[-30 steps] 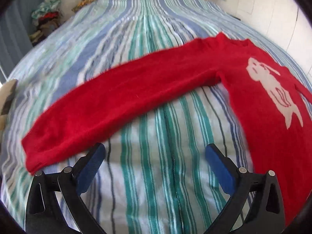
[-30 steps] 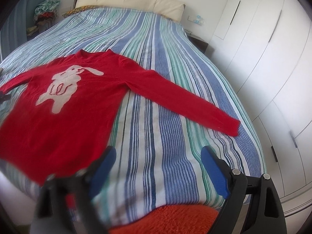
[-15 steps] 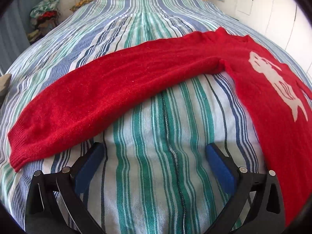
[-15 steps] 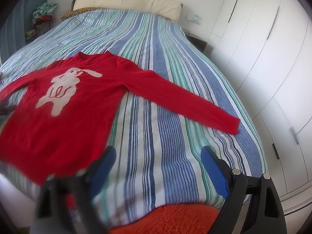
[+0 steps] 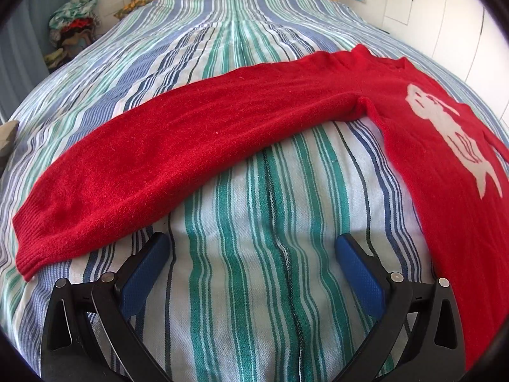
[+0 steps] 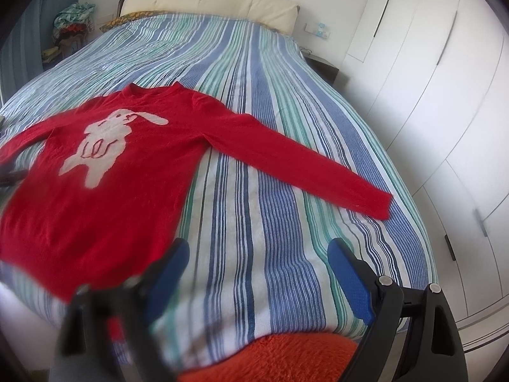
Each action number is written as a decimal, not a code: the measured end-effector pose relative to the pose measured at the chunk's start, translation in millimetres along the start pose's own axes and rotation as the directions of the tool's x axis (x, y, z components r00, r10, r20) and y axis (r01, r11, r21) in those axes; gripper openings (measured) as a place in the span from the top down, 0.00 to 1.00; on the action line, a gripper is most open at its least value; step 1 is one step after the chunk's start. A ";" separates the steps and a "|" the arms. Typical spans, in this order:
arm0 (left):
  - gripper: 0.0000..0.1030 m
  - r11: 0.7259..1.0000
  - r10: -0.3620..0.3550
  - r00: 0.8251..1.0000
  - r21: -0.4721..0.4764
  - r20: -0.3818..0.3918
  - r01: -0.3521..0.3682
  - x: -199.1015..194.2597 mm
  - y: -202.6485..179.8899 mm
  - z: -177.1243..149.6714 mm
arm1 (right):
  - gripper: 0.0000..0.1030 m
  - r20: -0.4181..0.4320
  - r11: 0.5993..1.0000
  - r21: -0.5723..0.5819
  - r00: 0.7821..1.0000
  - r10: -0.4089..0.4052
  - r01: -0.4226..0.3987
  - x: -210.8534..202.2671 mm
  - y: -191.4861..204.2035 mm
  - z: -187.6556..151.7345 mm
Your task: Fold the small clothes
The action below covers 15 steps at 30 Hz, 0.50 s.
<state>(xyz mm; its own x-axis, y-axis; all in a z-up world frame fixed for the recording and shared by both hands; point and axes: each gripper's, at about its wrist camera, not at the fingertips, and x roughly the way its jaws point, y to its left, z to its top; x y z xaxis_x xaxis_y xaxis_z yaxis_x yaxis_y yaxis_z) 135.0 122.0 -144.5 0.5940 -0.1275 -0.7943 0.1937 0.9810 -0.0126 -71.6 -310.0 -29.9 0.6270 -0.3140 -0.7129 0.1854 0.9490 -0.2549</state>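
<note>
One soft, light red sweater (image 5: 222,133) lies flat on the striped bed (image 5: 254,286). From your left wrist, its near sleeve cuff (image 5: 35,242) is the obvious hold; your left gripper (image 5: 251,254) gapes empty, tilted down just short of it. From your right wrist, the right gripper (image 6: 257,258) hangs wide too, gripping nothing, well short of the far cuff (image 6: 378,205).

Striped bedspread (image 6: 273,165), blue-green-white, covering bed. Cream headboard (image 6: 210,3) at far end, patterned pillow (image 6: 127,19) below it. Clothes pile (image 6: 73,22) far left corner. White wardrobe doors (image 6: 445,95) along right. Dark nightstand (image 6: 321,67) beside bed. Orange fuzzy fabric (image 6: 270,359) at near edge.
</note>
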 end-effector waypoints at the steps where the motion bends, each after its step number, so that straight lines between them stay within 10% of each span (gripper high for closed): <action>1: 0.00 1.000 0.000 1.000 0.000 0.000 0.000 0.0 0.0 0.0 | 0.15 0.001 1.000 0.003 1.000 -0.002 0.002 -0.4 -0.5 0.1; 15: 0.00 1.000 0.000 1.000 0.000 0.000 0.000 -0.2 -0.1 -0.1 | 0.15 0.003 1.000 0.014 1.000 0.003 -0.003 -1.0 -2.8 -0.4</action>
<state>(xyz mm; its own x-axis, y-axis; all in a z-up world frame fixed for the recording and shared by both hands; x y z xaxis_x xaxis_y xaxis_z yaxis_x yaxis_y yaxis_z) 134.8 122.0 -144.4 0.5938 -0.1275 -0.7944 0.1937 0.9810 -0.0127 -73.0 -312.4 -28.7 0.6297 -0.3115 -0.7117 0.1941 0.9501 -0.2441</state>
